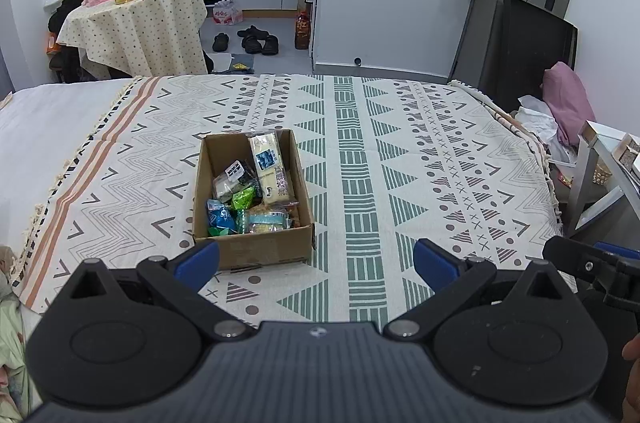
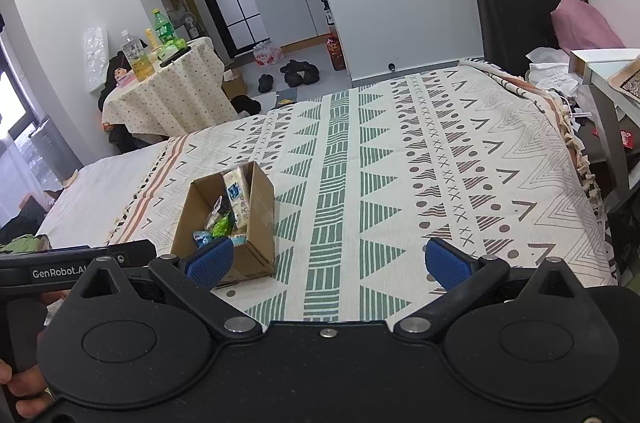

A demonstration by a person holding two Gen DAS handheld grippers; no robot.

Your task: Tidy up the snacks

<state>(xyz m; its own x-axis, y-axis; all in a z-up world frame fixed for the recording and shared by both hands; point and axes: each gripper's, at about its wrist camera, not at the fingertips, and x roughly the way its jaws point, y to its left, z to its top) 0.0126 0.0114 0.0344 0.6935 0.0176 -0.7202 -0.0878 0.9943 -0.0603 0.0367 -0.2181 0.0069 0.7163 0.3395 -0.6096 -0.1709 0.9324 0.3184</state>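
Observation:
An open cardboard box (image 1: 264,245) stands on the patterned blanket (image 1: 400,163) on the bed. It holds several snacks: a long pale cracker pack (image 1: 271,169), a green wrapped sweet (image 1: 243,198), a blue packet (image 1: 221,217) and a light blue packet (image 1: 267,221). My left gripper (image 1: 316,261) is open and empty, just in front of the box. My right gripper (image 2: 328,261) is open and empty, with the box (image 2: 262,219) by its left finger. The snacks (image 2: 224,219) show inside.
A small round table (image 1: 132,23) with bottles stands past the bed at the left. Shoes (image 1: 256,39) lie on the floor. A black chair (image 1: 520,43) and a pink cloth (image 1: 568,99) are at the right, beside a white stand (image 1: 600,175).

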